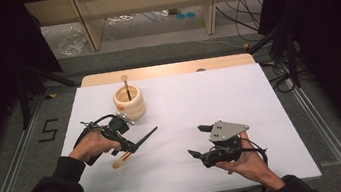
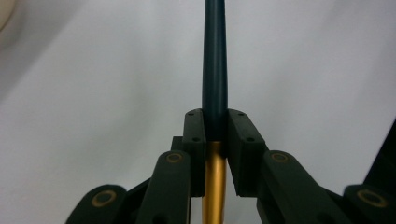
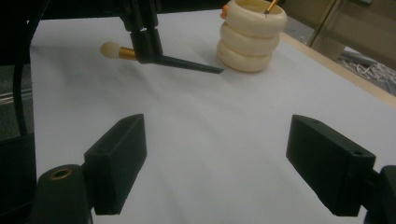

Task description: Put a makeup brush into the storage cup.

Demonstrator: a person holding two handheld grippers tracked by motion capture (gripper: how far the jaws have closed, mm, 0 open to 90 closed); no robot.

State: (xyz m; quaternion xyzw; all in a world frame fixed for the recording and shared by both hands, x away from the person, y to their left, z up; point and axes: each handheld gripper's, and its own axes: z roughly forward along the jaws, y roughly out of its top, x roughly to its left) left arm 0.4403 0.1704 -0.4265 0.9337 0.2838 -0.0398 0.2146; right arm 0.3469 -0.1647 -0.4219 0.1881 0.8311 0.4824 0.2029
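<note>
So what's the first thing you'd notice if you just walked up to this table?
Probably the makeup brush with its gold band and dark handle, clamped in the left gripper over the white table. Behind it stands a cream ringed holder with another brush inside. The right gripper is open, holding nothing.

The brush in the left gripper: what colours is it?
Dark teal handle, gold ferrule, cream tip: the brush shows best in the right gripper view.

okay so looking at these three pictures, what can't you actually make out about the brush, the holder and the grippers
- Brush: the left gripper view cuts off both ends; the left hand-held gripper, shut on it, covers the part between its pads.
- Ringed holder: its inside is hidden by its wall in the high view and cropped by the top edge in the right gripper view; the tool standing in it is too small to identify.
- Right hand-held gripper: open; its base is cut off.
</note>
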